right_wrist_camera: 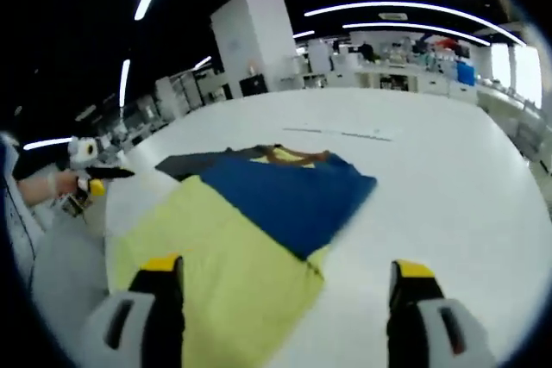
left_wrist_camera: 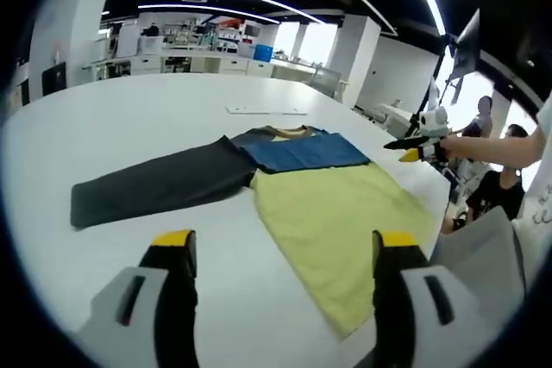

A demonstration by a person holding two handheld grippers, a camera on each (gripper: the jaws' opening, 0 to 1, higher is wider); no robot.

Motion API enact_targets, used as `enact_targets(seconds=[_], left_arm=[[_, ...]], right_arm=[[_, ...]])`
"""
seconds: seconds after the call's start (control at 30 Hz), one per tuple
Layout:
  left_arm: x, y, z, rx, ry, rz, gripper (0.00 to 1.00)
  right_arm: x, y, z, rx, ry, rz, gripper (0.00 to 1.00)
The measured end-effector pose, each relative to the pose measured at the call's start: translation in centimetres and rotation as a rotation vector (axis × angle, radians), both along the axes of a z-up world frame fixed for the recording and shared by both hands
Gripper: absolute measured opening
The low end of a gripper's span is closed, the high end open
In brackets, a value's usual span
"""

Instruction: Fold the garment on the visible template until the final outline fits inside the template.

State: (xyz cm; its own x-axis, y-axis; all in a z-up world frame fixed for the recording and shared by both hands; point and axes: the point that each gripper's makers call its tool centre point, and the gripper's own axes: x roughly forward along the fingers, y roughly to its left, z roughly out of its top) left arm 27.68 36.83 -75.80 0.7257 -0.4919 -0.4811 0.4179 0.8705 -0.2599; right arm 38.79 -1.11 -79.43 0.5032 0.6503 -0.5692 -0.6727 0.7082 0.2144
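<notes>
Yellow, blue and dark grey fabric makes up the garment (left_wrist_camera: pixel 319 200), which is laid flat on a large white table (left_wrist_camera: pixel 129 127). In the left gripper view, 1 dark grey sleeve (left_wrist_camera: pixel 155 185) is stretched out to the left, the blue band (left_wrist_camera: pixel 302 151) is seen across the chest, and the yellow body (left_wrist_camera: pixel 341 221) is spread toward the camera. The left gripper (left_wrist_camera: pixel 280 243) is held above the near edge of the table, its 2 yellow-tipped jaws spread wide apart with nothing between them. The right gripper (left_wrist_camera: pixel 414 148) is seen at the right of that view, just beyond the garment's far right edge, held by a hand (left_wrist_camera: pixel 470 149); whether its jaws are apart cannot be told there. In the right gripper view, the right gripper (right_wrist_camera: pixel 280 269) is shown over the garment (right_wrist_camera: pixel 259 213), its 2 jaws likewise spread wide and empty, with the blue part (right_wrist_camera: pixel 293 191) folded across the yellow. The left gripper (right_wrist_camera: pixel 95 180) is seen at the left, beside the table edge. A thin white strip (left_wrist_camera: pixel 266 110) lies on the table beyond the collar. Office desks and shelving (left_wrist_camera: pixel 198 45) are seen in the background.
</notes>
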Motion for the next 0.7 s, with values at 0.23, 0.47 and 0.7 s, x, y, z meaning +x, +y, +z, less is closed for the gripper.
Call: enact_targets(seconds=[0.23,0.47,0.7], left_arm=[[1.2,-0.1,0.0,0.029,0.002,-0.015,0.81],[2.4,-0.2,0.0,0.032,0.017,-0.038,0.81],[3.6,1.0,-0.1,0.061,0.022,-0.047,0.81]], right_arm=[[-1.0,-0.9,1.8,0.053,-0.027,-0.039,1.0],[-2.3,-1.2,2.5,0.08,-0.046,-0.062,1.0],[-3.6,-1.2,2.7,0.081,-0.05,-0.067,1.0]])
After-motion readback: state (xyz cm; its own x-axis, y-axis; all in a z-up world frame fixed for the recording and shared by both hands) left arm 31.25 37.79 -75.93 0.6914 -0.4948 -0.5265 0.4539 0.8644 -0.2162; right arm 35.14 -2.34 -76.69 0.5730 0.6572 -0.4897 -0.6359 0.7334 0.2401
